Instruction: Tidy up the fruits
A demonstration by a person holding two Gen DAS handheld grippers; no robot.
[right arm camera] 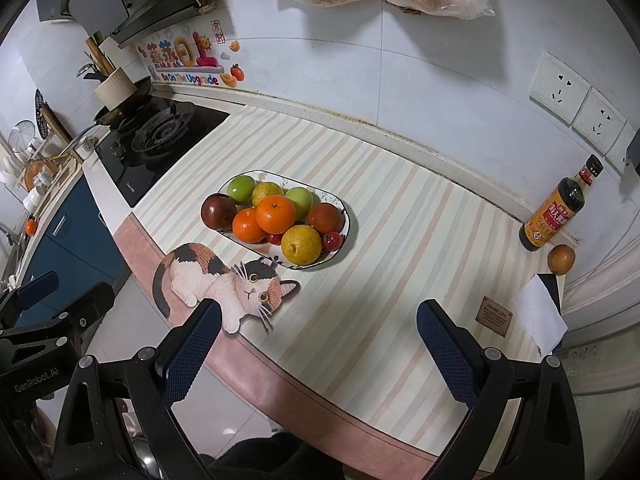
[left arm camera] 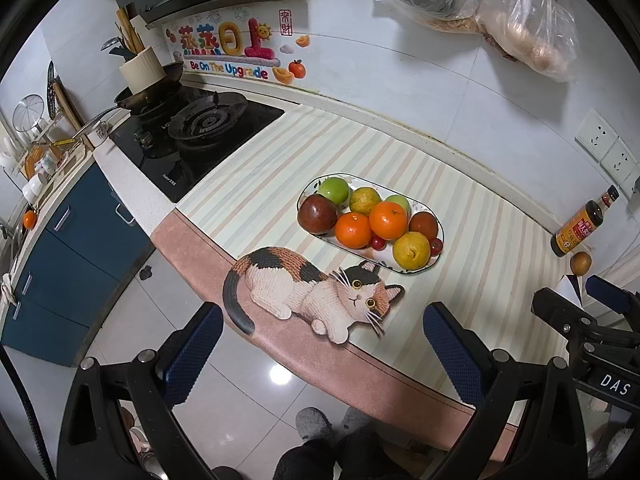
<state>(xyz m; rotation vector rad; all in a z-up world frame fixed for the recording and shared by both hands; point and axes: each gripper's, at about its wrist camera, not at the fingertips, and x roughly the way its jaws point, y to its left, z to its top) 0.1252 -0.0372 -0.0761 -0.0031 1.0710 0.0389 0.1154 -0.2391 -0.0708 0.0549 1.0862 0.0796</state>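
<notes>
A white oval plate (left arm camera: pixel 416 269) (right arm camera: pixel 345 236) on the striped mat holds several fruits: two oranges (left arm camera: pixel 387 220) (right arm camera: pixel 275 214), green apples (left arm camera: pixel 334 191) (right arm camera: pixel 241 188), dark red fruits (left arm camera: pixel 317 213) (right arm camera: pixel 218 211), a yellow pear (left arm camera: pixel 411 250) (right arm camera: pixel 301 245) and small cherries (left arm camera: pixel 377 242) (right arm camera: pixel 333 241). One brown round fruit (left arm camera: pixel 581 263) (right arm camera: pixel 561 259) lies alone beside the bottle. My left gripper (left arm camera: pixel 324 356) is open and empty, held back over the counter's front edge. My right gripper (right arm camera: pixel 318 354) is open and empty, near the counter's front edge.
A soy sauce bottle (left arm camera: pixel 584 222) (right arm camera: pixel 558 210) stands at the right by the wall. A cat-shaped mat (left arm camera: pixel 308 290) (right arm camera: pixel 224 286) lies in front of the plate. A gas hob (left arm camera: pixel 192 132) (right arm camera: pixel 152 140) with a pan is at the left. White paper (right arm camera: pixel 540 316) lies at the right.
</notes>
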